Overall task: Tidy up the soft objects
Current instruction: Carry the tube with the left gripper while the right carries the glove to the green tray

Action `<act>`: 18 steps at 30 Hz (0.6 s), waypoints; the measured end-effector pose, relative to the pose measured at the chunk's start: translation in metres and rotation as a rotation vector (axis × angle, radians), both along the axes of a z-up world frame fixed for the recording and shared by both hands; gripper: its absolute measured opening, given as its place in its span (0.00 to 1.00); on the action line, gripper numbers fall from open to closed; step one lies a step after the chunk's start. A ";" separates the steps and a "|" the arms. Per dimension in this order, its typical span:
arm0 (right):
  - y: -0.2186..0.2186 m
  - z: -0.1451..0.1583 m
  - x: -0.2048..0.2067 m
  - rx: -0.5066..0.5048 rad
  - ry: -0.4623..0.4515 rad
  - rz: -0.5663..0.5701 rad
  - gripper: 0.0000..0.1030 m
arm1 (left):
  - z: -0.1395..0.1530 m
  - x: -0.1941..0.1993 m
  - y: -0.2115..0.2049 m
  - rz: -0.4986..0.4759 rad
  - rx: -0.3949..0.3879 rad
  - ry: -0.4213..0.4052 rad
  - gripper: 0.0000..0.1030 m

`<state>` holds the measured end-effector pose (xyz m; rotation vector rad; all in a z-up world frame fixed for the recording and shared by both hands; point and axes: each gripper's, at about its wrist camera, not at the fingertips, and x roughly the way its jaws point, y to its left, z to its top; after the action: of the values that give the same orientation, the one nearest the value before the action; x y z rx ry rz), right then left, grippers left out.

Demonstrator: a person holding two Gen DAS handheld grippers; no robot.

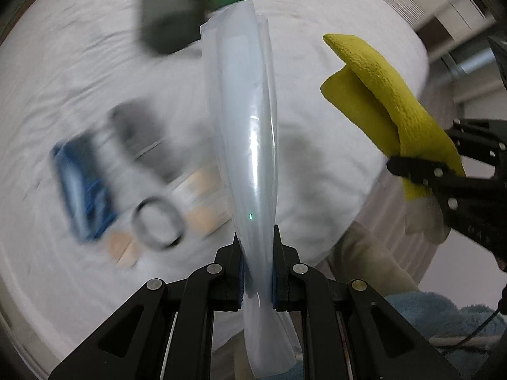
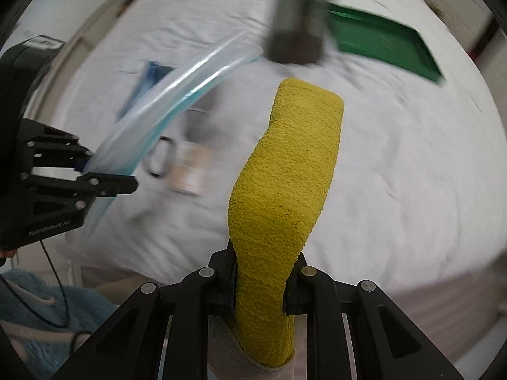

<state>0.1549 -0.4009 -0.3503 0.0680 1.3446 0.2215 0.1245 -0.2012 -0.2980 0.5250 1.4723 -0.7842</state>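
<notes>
Left wrist view shows the left gripper [image 1: 257,272] clenched on a clear plastic bag [image 1: 244,110], the right gripper [image 2: 260,280] beside it clamping a yellow cloth [image 2: 285,171], so bagging seems next: the bag's mouth needs opening.

Glossy clear plastic bag [image 1: 250,133], rough nubbly yellow glove [image 2: 285,177], matt wrinkled white cloth bedsheet [image 2: 396,164].

Tray [image 2: 383,47] lies on the bed [image 2: 396,174], beside a box [image 2: 296,22].
</notes>
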 end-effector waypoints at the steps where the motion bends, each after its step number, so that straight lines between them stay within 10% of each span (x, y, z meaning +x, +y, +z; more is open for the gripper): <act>1: -0.016 -0.004 0.000 -0.010 0.006 -0.022 0.18 | -0.001 -0.001 -0.015 -0.017 -0.012 0.002 0.09; 8: -0.142 -0.004 0.031 -0.091 -0.029 -0.109 0.18 | -0.003 0.034 -0.148 0.015 -0.110 -0.057 0.10; 18: -0.259 0.016 0.180 -0.147 -0.298 -0.056 0.18 | -0.009 0.177 -0.253 0.331 -0.182 -0.238 0.10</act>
<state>0.3347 -0.6598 -0.3345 -0.0495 1.0566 0.0808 0.3018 -0.4547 -0.3070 0.2187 1.2124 -0.5652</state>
